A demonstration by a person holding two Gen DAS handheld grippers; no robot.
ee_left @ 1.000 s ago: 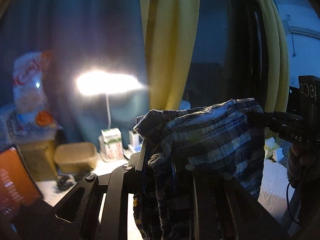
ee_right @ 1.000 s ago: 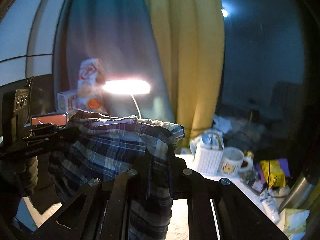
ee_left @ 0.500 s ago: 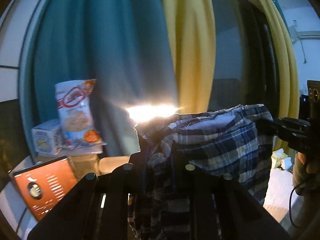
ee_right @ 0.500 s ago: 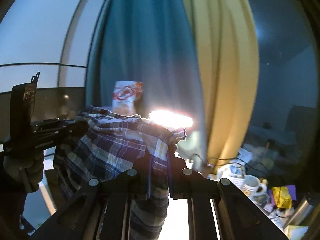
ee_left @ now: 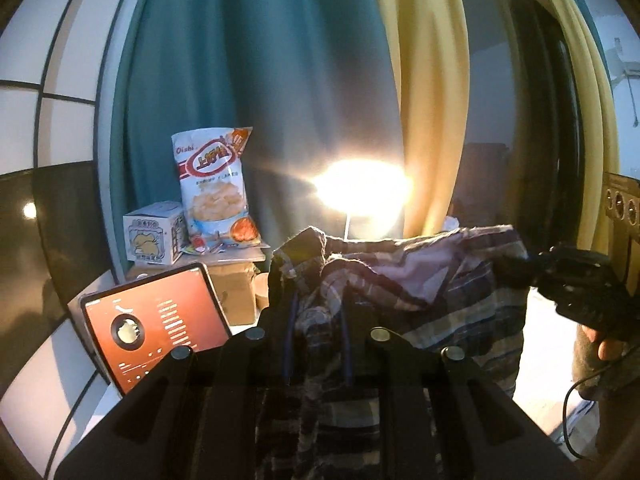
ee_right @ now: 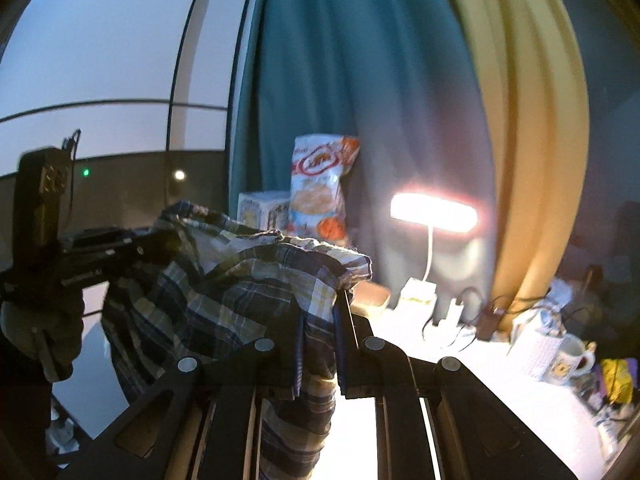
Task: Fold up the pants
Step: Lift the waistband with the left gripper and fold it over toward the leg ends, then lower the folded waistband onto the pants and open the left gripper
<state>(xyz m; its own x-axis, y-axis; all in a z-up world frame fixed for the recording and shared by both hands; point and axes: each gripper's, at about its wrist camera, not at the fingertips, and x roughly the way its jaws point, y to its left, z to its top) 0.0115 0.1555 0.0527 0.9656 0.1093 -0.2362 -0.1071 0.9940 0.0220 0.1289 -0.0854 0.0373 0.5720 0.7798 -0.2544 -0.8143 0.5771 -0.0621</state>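
The plaid pants [ee_left: 440, 280] hang in the air, stretched between both grippers. My left gripper [ee_left: 316, 304] is shut on one end of the top edge; cloth drapes over its fingers. My right gripper [ee_right: 320, 312] is shut on the other end of the pants [ee_right: 240, 288], which hang below it. Each gripper shows in the other's view: the right one [ee_left: 520, 268] at the right, the left one [ee_right: 160, 244] at the left, both pinching the cloth.
A lit desk lamp [ee_right: 434, 212] glares behind the pants. A snack bag [ee_left: 214, 188], a small box [ee_left: 154, 238] and an orange tablet [ee_left: 156, 320] stand at the left. A white table [ee_right: 480, 380] carries a mug [ee_right: 570, 358], cables and clutter. Teal and yellow curtains hang behind.
Both grippers have risen and tilted upward with the pants, and swung left. The lamp now sits behind the cloth's top edge. The grips have not changed.
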